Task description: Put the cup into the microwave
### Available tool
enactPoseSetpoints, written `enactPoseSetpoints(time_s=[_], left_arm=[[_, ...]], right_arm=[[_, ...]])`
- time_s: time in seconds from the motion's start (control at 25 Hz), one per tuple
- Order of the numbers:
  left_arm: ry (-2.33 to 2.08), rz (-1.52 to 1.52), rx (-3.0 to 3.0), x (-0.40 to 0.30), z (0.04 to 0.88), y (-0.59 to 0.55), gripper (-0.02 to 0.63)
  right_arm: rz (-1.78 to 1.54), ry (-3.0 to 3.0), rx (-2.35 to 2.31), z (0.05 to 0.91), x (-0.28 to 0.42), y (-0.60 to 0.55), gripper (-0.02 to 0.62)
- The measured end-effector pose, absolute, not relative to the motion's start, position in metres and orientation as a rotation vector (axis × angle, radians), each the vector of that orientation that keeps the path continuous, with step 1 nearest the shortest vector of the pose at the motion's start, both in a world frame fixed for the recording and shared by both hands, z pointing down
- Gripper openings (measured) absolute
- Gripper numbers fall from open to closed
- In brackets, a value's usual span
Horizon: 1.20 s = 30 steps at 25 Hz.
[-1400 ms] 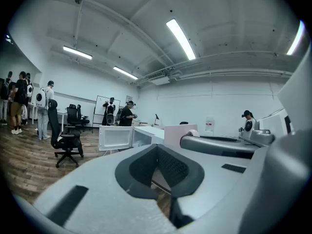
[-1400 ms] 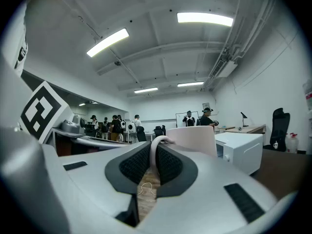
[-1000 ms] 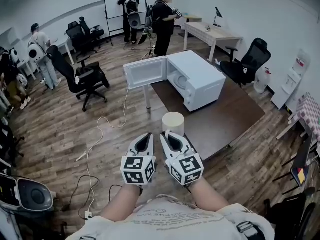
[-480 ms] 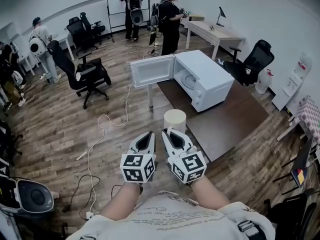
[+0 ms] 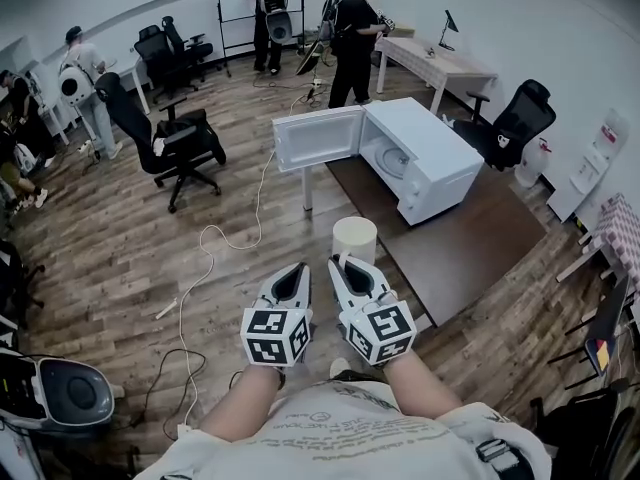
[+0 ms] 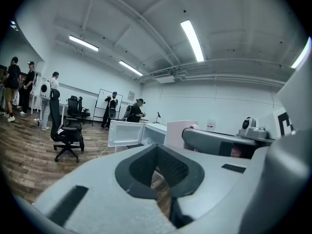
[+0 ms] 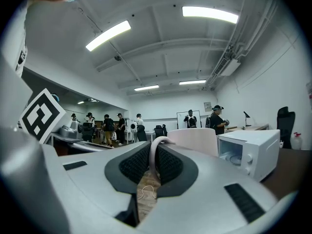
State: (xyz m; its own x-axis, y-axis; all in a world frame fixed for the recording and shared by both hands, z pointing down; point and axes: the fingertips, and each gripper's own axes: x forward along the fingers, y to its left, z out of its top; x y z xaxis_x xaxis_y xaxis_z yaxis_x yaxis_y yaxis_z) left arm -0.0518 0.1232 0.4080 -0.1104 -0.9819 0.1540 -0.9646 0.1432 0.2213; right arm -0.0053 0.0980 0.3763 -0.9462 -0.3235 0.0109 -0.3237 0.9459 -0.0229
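Observation:
In the head view a cream cup [image 5: 354, 240] hangs above the floor, just short of the dark table [image 5: 470, 243]. My right gripper [image 5: 340, 266] is shut on the cup's thin handle [image 7: 155, 152], and the cup's body [image 7: 195, 140] stands beyond the pads. The white microwave [image 5: 425, 158] sits on the table further ahead and to the right, with its door [image 5: 318, 138] swung wide open to the left and the cavity showing. My left gripper [image 5: 296, 271] floats close beside the right one, shut with nothing between its pads [image 6: 168, 167].
A black office chair [image 5: 170, 148] stands to the left and a white cable [image 5: 215, 258] snakes over the wooden floor. Several people [image 5: 355, 28] stand at the back by a whiteboard. A desk [image 5: 440, 63] and another black chair [image 5: 515, 118] lie behind the microwave.
Both grippers and the cup have moved forward together toward the table. The microwave now lies lower and more to the right in the head view.

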Motion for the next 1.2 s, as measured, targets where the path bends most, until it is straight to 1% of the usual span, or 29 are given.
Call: enactPoseSetpoints(time_s=[0.36,0.8,1.2], left_arm=[[-2.151,-0.056,1.889,-0.086,0.424,0.087,0.014],[-2.137,-0.055,1.919,-0.134,0.414,-0.004,0.014],[-2.062,-0.017,2.002,-0.144,0.414,-0.097,0.014]], right_arm=[[0.047,-3.087,0.538,0.391,-0.042,0.053,0.035],[-0.007,-3.122,0.514,0.386,-0.088,-0.03,0.035],[-0.009,-3.089,0.573,0.395,-0.101,-0.114,0.035]])
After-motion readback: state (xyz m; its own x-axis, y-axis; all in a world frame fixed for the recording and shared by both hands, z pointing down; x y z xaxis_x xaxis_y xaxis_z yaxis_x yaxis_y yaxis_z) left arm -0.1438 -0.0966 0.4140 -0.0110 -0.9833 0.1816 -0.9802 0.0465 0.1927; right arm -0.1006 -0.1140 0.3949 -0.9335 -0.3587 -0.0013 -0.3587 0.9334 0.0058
